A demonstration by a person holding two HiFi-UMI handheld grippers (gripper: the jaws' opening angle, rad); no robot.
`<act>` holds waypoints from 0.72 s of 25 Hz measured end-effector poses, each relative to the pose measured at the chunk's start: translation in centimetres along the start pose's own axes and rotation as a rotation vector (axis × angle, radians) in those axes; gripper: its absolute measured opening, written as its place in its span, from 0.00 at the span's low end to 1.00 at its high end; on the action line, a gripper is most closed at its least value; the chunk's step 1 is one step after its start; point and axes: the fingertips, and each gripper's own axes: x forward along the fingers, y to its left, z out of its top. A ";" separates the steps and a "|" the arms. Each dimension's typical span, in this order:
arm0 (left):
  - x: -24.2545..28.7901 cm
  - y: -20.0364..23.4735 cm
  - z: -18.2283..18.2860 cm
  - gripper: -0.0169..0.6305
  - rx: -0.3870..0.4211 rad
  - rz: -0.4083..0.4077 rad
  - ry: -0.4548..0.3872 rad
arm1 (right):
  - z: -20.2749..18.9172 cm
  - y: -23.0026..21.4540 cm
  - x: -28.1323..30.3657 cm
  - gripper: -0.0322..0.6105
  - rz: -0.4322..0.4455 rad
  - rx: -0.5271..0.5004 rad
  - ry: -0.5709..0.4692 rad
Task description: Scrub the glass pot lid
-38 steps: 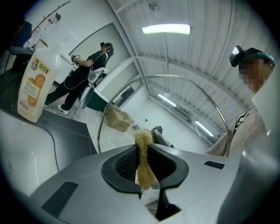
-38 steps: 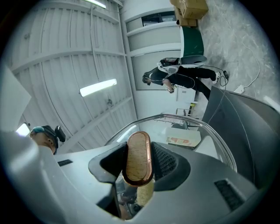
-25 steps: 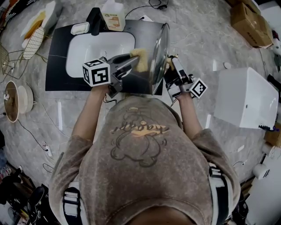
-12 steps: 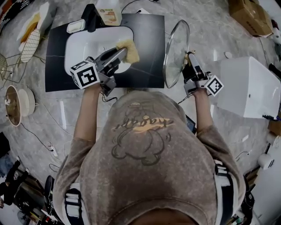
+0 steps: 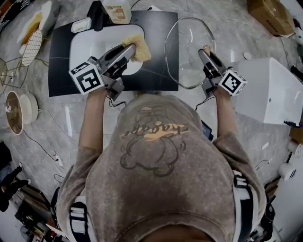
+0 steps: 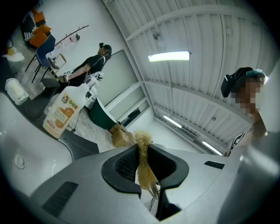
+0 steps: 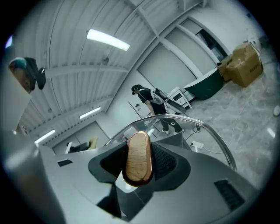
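Note:
The glass pot lid (image 5: pixel 188 53) hangs over the right edge of the black mat (image 5: pixel 156 28), its broad face turned up toward the head camera. My right gripper (image 5: pixel 205 52) is shut on its wooden knob; in the right gripper view the knob (image 7: pixel 138 148) sits between the jaws of the right gripper (image 7: pixel 139 165), with the lid's rim (image 7: pixel 214 135) arcing beyond. My left gripper (image 5: pixel 128 49) is shut on a yellow fibre scrubber (image 5: pixel 138 47) above the white sink basin (image 5: pixel 90 45), apart from the lid. The left gripper view shows the scrubber (image 6: pixel 142 157) pinched in the left gripper (image 6: pixel 143 168).
A detergent bottle (image 5: pixel 117 10) and a soap dish (image 5: pixel 81 24) stand behind the basin. A white box (image 5: pixel 267 97) is at the right, a cardboard box (image 5: pixel 270 16) at the far right. A wire rack (image 5: pixel 33 45) and a round bowl (image 5: pixel 13 109) lie at the left.
The lid has swung right from over the mat and turned from edge-on to face up. My left gripper has drawn left over the basin with the scrubber, off the lid.

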 end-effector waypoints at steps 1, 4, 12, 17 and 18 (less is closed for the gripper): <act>0.0 -0.1 0.1 0.13 0.005 0.003 0.000 | -0.4 0.4 0.7 0.33 -0.002 -0.041 0.041; -0.1 0.0 0.1 0.13 0.011 0.012 -0.001 | -1.7 1.3 2.9 0.33 0.000 -0.145 0.142; -0.6 0.4 0.2 0.13 0.026 0.047 -0.015 | -6.5 0.8 8.8 0.33 -0.039 -0.299 0.338; -1.3 0.7 0.2 0.13 0.021 0.068 -0.029 | -9.5 -0.2 11.3 0.33 -0.057 -0.369 0.452; -1.3 0.8 0.2 0.13 0.019 0.071 -0.032 | -10.0 -0.6 11.7 0.33 -0.061 -0.376 0.469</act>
